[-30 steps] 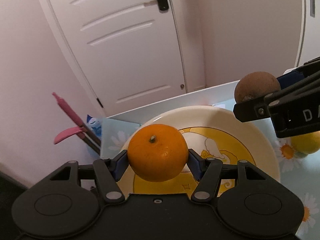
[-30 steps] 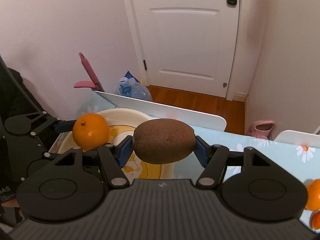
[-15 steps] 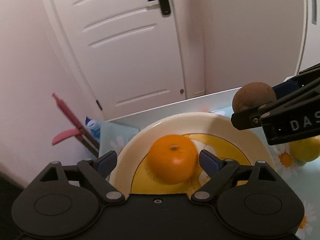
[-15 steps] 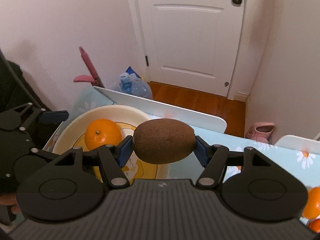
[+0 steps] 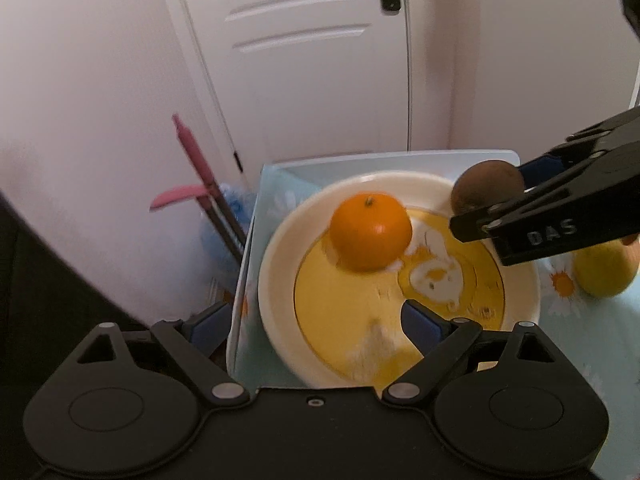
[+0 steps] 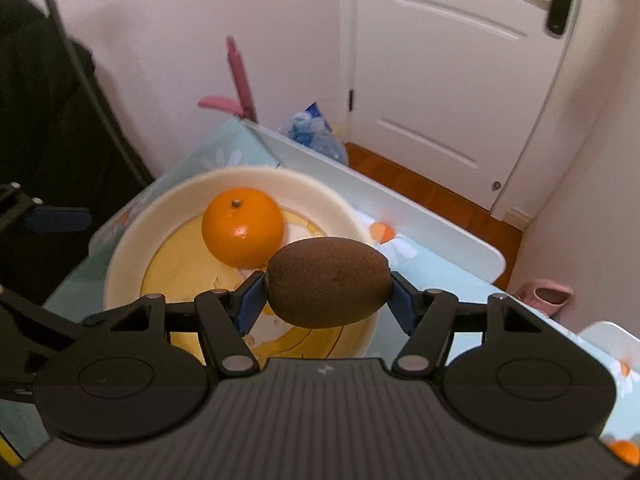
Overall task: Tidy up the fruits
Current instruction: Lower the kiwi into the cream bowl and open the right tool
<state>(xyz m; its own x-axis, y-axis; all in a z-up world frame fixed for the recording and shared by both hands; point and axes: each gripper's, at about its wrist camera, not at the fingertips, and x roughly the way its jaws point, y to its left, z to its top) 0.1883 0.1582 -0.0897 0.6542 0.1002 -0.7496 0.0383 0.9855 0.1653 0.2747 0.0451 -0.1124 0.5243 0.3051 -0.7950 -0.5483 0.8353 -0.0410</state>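
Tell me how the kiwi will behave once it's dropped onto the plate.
The kiwi is egg-shaped, so it will probably roll or wobble. The plate has a raised rim, likely containing it. It may bump the orange close behind.

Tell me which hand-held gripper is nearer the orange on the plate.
Right, seemingly. The right hand-held gripper, clamping the kiwi, hangs just beside the orange; the left hand-held gripper sits open at the plate rim, farther back.
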